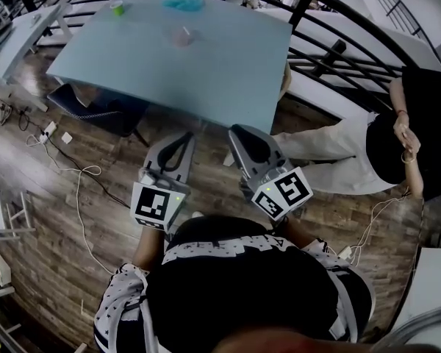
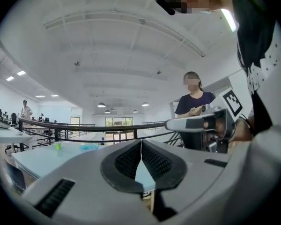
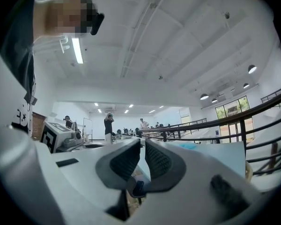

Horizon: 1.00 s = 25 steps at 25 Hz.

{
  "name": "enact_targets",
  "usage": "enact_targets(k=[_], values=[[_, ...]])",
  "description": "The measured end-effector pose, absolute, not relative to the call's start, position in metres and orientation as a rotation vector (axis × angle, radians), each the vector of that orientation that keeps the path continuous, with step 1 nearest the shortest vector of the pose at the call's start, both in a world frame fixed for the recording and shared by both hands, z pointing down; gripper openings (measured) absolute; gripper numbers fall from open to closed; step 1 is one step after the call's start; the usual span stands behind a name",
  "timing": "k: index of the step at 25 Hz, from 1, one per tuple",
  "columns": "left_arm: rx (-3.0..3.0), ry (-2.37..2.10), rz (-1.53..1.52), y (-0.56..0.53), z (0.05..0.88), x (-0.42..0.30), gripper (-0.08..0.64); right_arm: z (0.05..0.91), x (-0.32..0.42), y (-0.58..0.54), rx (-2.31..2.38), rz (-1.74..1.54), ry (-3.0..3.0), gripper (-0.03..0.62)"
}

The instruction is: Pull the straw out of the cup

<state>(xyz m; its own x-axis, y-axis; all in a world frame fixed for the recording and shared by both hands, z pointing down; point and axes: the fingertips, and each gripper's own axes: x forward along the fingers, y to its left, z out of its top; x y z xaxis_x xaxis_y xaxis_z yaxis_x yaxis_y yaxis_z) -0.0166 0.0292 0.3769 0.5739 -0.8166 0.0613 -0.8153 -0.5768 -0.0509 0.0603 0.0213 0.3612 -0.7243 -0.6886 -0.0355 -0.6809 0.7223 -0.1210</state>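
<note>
Left gripper (image 1: pixel 185 137) low at the body, short of the table (image 1: pixel 228 72) near edge; jaws tip to tip, empty. Cup (image 1: pixel 184 37) mid-table, well apart, blurred; straw possibly in it. Right gripper (image 1: pixel 237 131) alongside, jaws a slit apart, empty; railing (image 1: pixel 353 20) bounds the right

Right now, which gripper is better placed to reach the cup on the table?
Left, marginally. Both grippers are empty and short of the table; the left gripper points almost straight at the cup, while the right gripper sits off to its side. The left's jaws are shut and must open first.
</note>
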Motion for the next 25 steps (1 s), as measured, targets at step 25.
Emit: enact_targets(k=[25], values=[[-2.674,1.655,-0.103,0.004,0.381,-0.093,0.014,0.364,0.0,-0.023,-1.012,-0.145,2.898,0.031]])
